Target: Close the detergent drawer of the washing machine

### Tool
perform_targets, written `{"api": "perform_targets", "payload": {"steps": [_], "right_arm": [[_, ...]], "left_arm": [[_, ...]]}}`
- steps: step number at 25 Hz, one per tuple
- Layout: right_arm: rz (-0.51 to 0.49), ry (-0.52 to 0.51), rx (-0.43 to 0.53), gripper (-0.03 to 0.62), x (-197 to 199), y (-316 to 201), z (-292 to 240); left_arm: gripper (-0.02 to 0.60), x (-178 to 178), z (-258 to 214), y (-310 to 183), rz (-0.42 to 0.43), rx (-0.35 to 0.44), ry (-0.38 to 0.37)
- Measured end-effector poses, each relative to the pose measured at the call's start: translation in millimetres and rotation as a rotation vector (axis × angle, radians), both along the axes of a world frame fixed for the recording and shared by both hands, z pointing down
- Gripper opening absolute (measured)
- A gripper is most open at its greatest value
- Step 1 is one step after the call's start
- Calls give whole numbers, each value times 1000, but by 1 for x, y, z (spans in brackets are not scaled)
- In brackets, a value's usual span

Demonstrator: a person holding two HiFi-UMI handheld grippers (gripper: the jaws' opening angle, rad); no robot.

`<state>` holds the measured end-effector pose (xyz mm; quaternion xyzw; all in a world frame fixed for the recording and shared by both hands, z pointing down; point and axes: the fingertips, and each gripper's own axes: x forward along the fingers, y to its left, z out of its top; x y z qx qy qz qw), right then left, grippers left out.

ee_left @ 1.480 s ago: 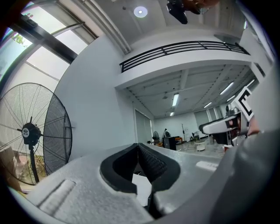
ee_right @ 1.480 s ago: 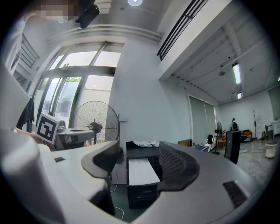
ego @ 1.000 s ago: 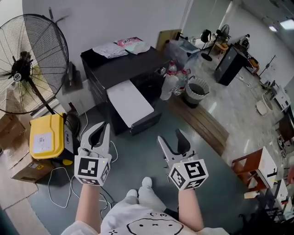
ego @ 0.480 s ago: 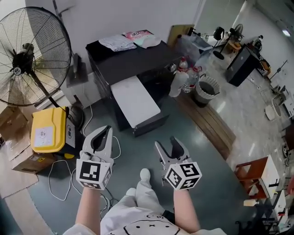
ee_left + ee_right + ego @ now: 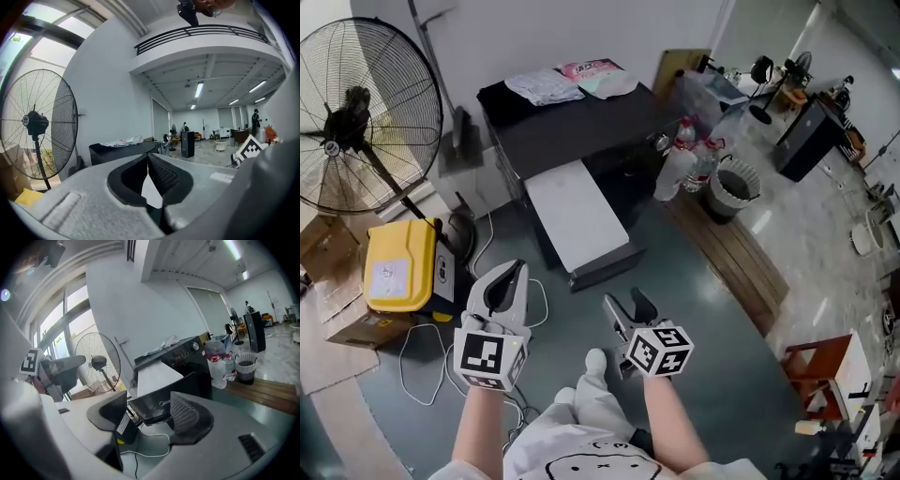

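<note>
The black washing machine (image 5: 572,127) stands against the far wall, with cloths on its top. A long white-topped part with a black front (image 5: 577,217) sticks out of its front toward me; it also shows in the right gripper view (image 5: 157,376). My left gripper (image 5: 516,274) hangs short of it, to the left, its jaws shut on nothing (image 5: 148,159). My right gripper (image 5: 624,302) is held low near my body, below the black front, jaws open and empty (image 5: 149,403).
A big standing fan (image 5: 356,122) and a yellow box (image 5: 394,272) are at the left, with cables (image 5: 422,375) on the floor. Water bottles (image 5: 680,167), a bin (image 5: 733,192) and a wooden board (image 5: 731,258) lie to the right of the machine.
My right gripper has drawn back toward my body and to the left. The left gripper has barely moved. The head view has shifted slightly.
</note>
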<state>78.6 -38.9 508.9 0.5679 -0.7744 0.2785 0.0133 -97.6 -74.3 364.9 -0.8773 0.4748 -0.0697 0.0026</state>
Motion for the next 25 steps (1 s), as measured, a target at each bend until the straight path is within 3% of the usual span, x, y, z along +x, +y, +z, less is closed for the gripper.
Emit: {"api": "perform_targets", "payload": {"steps": [13,25], "right_arm": [[-75,-214,-162,282,-4,-41,88],[-194,-410,-118,284,-12,-67,118]], "left_arm": [[17,19,14,-33,-4,-27,-66],[17,26,41,-46,-14,-78,-125]]}}
